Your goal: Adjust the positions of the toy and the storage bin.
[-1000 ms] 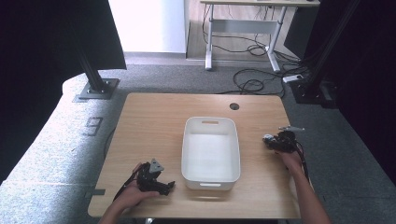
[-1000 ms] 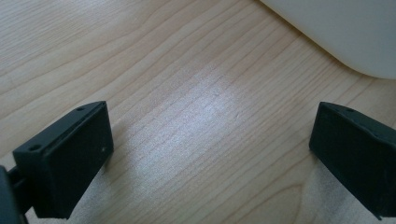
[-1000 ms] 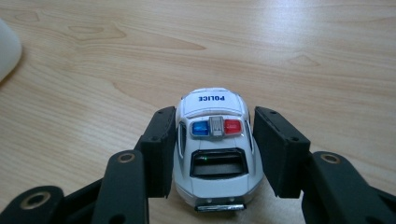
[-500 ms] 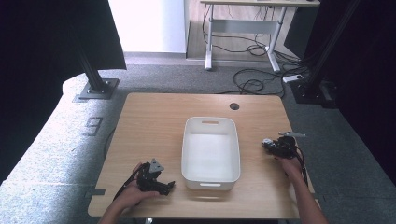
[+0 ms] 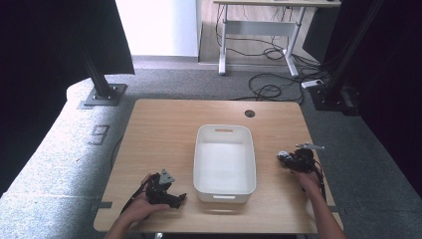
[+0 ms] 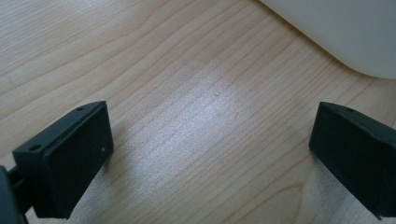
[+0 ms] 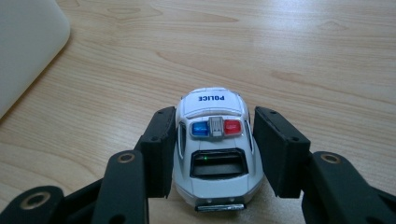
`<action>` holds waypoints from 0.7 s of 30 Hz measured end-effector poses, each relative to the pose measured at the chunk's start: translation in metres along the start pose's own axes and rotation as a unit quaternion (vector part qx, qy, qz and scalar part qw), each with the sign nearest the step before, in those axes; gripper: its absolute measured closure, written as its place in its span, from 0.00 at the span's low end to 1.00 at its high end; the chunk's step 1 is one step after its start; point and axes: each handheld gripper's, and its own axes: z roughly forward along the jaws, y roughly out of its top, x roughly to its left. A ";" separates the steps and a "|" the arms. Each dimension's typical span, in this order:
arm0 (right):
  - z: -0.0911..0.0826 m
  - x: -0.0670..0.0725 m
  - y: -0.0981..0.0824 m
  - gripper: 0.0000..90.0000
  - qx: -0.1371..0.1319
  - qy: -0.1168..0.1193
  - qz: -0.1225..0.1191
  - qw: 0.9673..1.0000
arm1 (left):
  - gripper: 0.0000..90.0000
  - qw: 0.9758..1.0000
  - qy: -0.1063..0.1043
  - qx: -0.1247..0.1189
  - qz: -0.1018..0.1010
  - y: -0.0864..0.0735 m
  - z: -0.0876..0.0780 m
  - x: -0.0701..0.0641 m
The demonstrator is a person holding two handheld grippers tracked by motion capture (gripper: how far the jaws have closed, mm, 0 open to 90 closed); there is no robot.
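A white toy police car point(image 7: 214, 151), with a blue and a red light on its roof and "POLICE" printed on its hood, is sitting between the two jaws of the right gripper point(image 7: 212, 149). The left pad is lying against the car's side; on the right a thin sliver of a gap seems to be showing, so the jaws are bracketing the car closely, though it is hard to tell whether both are actually pressing on it. The car is resting low over the wooden counter point(image 5: 164, 129), on its right part, just right of a white rectangular tub point(image 5: 225, 189) standing in the middle of the counter. In the high view the right gripper point(image 5: 284, 158) is pointing left toward the tub's right wall, with the car too small to make out there. The tub's rounded corner point(image 7: 28, 42) is showing at the upper left of the right gripper view.

At the near left of the counter the left gripper point(image 5: 180, 198) is lying low, its jaws spread wide with only bare wood between them, and the tub's near left corner point(image 6: 345, 32) is sitting just beyond.
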 end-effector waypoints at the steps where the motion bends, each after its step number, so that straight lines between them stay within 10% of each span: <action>1: -0.001 0.000 0.000 0.56 0.000 0.001 0.002 1.000 | 0.00 1.000 0.000 0.000 0.000 0.000 0.000 0.000; 21: -0.004 0.011 -0.005 0.56 0.005 0.014 -0.009 1.000 | 0.00 1.000 0.000 0.000 0.000 0.000 0.000 0.000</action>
